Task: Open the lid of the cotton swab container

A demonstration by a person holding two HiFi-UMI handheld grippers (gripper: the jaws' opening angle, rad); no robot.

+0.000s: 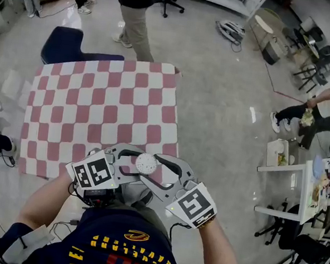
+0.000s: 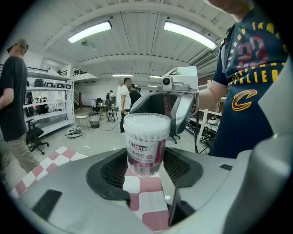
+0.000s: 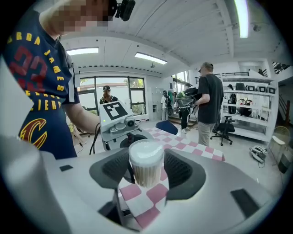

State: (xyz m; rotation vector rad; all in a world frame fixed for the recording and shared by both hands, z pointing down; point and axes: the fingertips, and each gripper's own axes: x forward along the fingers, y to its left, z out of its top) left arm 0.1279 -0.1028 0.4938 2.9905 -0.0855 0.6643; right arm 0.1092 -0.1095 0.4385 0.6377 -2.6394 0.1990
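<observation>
Grey polished floor surrounds one small table point(image 1: 96, 109) covered with a pink-and-white checked cloth. A person point(image 1: 134, 12) stands at its far end, beside a dark blue chair point(image 1: 65, 46).

One cotton swab container point(image 1: 147, 163) stands near the table's near edge, right in front of the person holding the tools. It is a clear round tub standing upright, long axis vertical. Its single white lid point(image 3: 145, 151) is on and faces the ceiling, and its printed label faces the left gripper's camera. The swabs inside stand on end.

Two grippers meet at the tub from opposite sides. The left gripper point(image 2: 145, 167) has its jaws closed in on the lower body of the tub, dark pads against either side. The right gripper point(image 3: 146, 171) brackets the upper body and lid. Its pads seem to touch both sides, though the wide lens makes firm contact hard to judge.
</observation>
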